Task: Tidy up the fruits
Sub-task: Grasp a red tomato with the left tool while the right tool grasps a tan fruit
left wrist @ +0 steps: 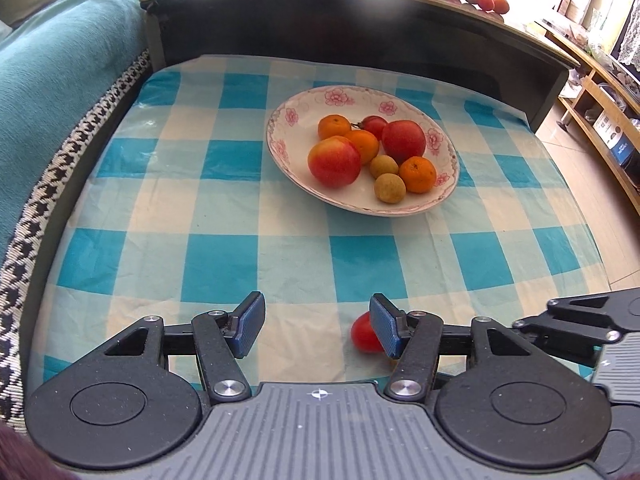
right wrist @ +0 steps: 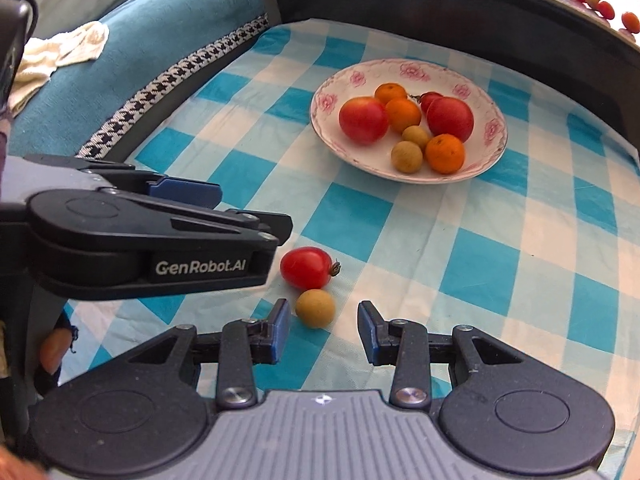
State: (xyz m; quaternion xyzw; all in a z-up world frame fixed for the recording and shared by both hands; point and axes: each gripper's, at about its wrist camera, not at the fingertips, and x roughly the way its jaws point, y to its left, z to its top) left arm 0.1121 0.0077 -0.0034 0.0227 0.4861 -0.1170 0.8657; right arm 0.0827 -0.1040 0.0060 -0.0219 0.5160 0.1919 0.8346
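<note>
The checked cloth (right wrist: 500, 248) carries the plate (right wrist: 490, 152) of fruit ahead. My left claw (left wrist: 316, 326) gapes, its right finger half-hiding the small tomato (left wrist: 362, 334). My right claw (right wrist: 324, 332) gapes near the longan (right wrist: 315, 307), touching that tomato.

Glossy ceramic plate (left wrist: 436, 196), matt woven checked cloth (left wrist: 224, 208), smooth shiny tomato (right wrist: 306, 267), matt black plastic gripper (right wrist: 323, 330)

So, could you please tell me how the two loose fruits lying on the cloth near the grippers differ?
The red tomato is larger and glossy, with a dried stem at one end; the tan fruit is smaller, matte and stemless. The tomato is oval, the tan fruit round. Both lie on the checked cloth, outside the plate, touching or nearly so.
</note>
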